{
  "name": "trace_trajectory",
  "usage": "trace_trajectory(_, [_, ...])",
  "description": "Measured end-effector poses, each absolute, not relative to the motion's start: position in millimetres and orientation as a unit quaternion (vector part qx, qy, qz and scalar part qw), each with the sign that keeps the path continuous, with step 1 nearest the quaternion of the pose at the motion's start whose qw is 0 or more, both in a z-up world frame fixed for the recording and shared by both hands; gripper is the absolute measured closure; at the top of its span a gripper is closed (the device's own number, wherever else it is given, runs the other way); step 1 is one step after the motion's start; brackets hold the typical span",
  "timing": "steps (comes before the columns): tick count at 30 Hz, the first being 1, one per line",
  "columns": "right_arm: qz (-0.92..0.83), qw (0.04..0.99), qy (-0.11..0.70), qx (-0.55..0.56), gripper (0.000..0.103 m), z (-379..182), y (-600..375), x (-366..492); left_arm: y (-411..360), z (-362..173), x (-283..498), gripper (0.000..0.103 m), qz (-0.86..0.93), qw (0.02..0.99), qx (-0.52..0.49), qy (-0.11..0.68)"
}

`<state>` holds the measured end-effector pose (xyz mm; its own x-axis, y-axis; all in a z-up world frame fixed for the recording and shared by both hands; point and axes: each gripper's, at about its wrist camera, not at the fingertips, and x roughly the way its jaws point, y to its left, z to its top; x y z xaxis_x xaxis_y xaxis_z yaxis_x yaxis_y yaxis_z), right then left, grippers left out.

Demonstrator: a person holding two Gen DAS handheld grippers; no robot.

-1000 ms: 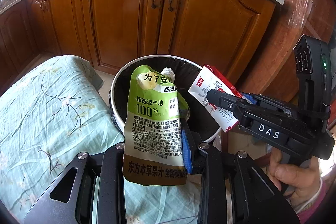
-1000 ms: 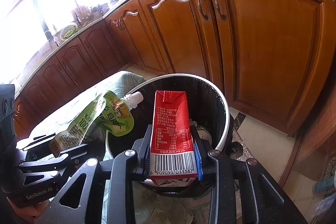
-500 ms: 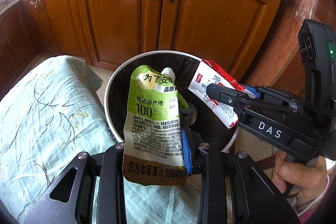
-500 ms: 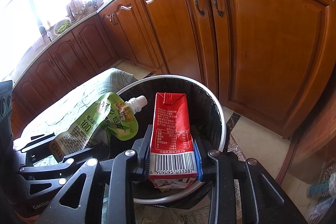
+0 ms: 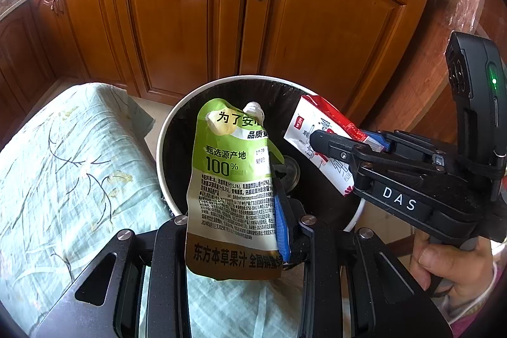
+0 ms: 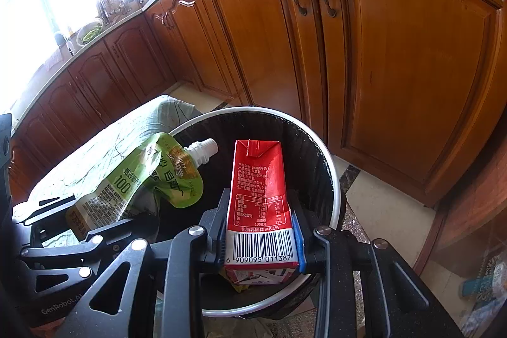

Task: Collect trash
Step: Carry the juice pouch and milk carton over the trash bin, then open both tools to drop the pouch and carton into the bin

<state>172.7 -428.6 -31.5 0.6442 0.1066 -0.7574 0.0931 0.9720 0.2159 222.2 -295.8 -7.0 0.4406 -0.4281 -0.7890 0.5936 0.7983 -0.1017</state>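
Trash bin (image 5: pixel 164 148): round, white rim, black liner, on the floor in front of brown wooden cabinet doors (image 5: pixel 177 21). In the left wrist view it fills the centre; in the right wrist view its rim (image 6: pixel 332 167) arcs from 9 o'clock over 12 to 4 o'clock around the carton.

Left gripper (image 5: pixel 234 230): clamped on a green juice pouch (image 5: pixel 231 179), jaws pressing the lower part from both sides, blue pad visible on the right-hand finger (image 5: pixel 282 227). Pouch stands upright in this view, white spout at 12 o'clock, over the near-left part of the bin opening. In the right wrist view the same pouch (image 6: pixel 139 179) lies at 9 o'clock of the carton, tilted, spout toward the bin centre.

Right gripper (image 6: pixel 261 239): clamped on a red milk carton (image 6: pixel 259 192), jaws narrow against its two sides near the barcode end. Carton upright in this view, folded top at 12 o'clock, above the bin opening. In the left wrist view the carton (image 5: pixel 320 144) sits at 3 o'clock of the pouch, over the right part of the bin.

A hand (image 5: pixel 456 271) grips the right gripper's handle at lower right.

Pale green floral cloth (image 5: pixel 63 179) at 9 o'clock of the bin, just beside its rim. Contents at the bin bottom are unclear.
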Motion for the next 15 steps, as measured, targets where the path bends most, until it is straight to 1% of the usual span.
trace_trajectory(11, [-0.002, 0.897, 0.427, 0.116, 0.071, -32.7, -430.8, 175.0, -300.6, -6.7, 224.0, 0.074, -0.301, 0.842, 0.098, 0.437])
trace_trajectory(14, [0.000, 0.896, 0.427, 0.123, 0.071, -33.9, -433.6, 175.1, -300.3, -7.3, 224.7, 0.071, -0.298, 0.841, 0.097, 0.441])
trace_trajectory(15, [0.001, 0.895, 0.426, 0.130, 0.069, -34.3, -435.4, 175.3, -299.7, -7.2, 224.8, 0.070, -0.299, 0.840, 0.095, 0.442])
